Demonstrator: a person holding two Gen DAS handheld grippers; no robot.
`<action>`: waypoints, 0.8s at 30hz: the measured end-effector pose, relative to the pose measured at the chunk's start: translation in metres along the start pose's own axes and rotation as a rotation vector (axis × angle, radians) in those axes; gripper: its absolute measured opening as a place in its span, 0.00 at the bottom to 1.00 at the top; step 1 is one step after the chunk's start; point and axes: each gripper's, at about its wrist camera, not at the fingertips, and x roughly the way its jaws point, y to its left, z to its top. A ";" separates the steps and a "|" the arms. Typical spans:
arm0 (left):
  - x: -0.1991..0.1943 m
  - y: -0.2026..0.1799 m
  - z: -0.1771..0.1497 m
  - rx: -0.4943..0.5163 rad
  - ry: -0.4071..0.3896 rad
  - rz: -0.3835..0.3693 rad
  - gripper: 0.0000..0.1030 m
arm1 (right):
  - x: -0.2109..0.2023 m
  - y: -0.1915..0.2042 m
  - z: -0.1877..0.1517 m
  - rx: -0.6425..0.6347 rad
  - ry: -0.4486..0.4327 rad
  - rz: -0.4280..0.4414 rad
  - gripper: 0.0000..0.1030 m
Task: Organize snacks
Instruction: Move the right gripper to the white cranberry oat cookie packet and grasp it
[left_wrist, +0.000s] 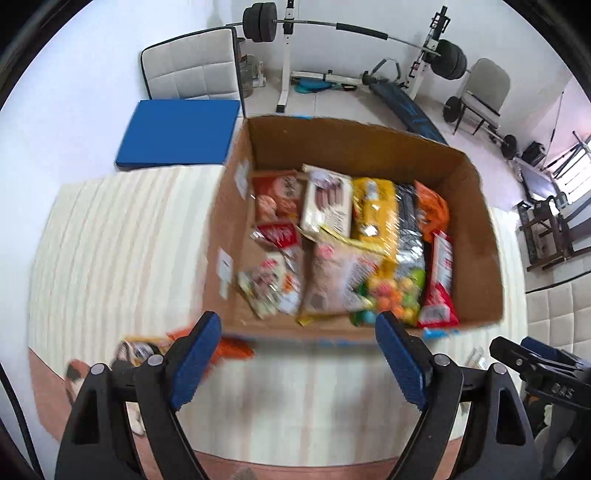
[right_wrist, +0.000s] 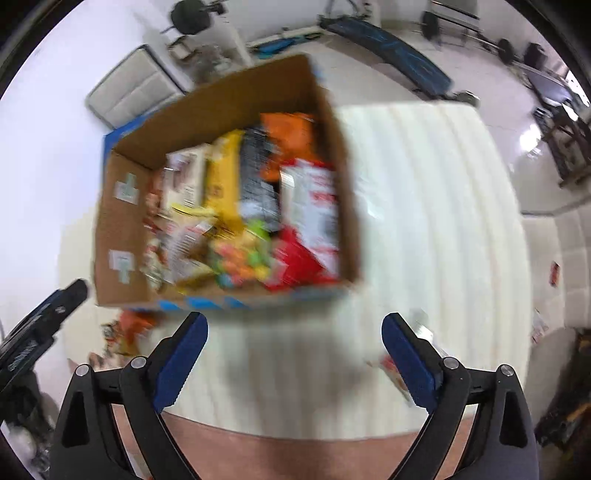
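**Me:** Both jaws spread wide, nothing between them. Left gripper (left_wrist: 297, 354) and right gripper (right_wrist: 293, 354) hover side by side above the pale striped mat (left_wrist: 110, 251), on the near side of the cardboard box (left_wrist: 476, 236).

**Partner:** Where do the loose snacks lie from you?

**Me:** Box straight ahead of both grippers, its near wall just beyond the fingertips. Left over on the mat: a small pile of packets (left_wrist: 144, 349) at the box's near left corner, close outside my left gripper's left finger (left_wrist: 194, 360). Also one pale wrapper (right_wrist: 417, 328) beside the right gripper's right finger. Left hand is nearer the pile, right hand nearer the wrapper.

**Partner:** Long axis?

**Me:** An orange packet (left_wrist: 232, 347) in the pile seems to lie crosswise, roughly along the box's near wall. Too blurred to be sure. My judgement: the left gripper needs to swing left and down, then lift forward over the wall.

**Partner:** State of the packets?

**Me:** Soft film bags, crinkly, mixed orange and white print, overlapping. Likely to slip or come up in pairs. Inside the box the bags (left_wrist: 365, 221) already lie in rough rows running front to back: yellow, silver, red, and a clear bag of coloured balls. Box looks mostly full.
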 end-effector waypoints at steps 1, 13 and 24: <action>0.001 -0.004 -0.008 -0.002 0.003 -0.004 0.83 | 0.001 -0.010 -0.007 0.016 0.012 -0.013 0.95; 0.050 -0.044 -0.078 0.008 0.148 -0.053 0.83 | 0.086 -0.092 -0.051 -0.027 0.254 -0.162 0.94; 0.072 -0.035 -0.098 -0.056 0.209 -0.057 0.83 | 0.113 -0.159 -0.058 0.576 0.277 0.021 0.95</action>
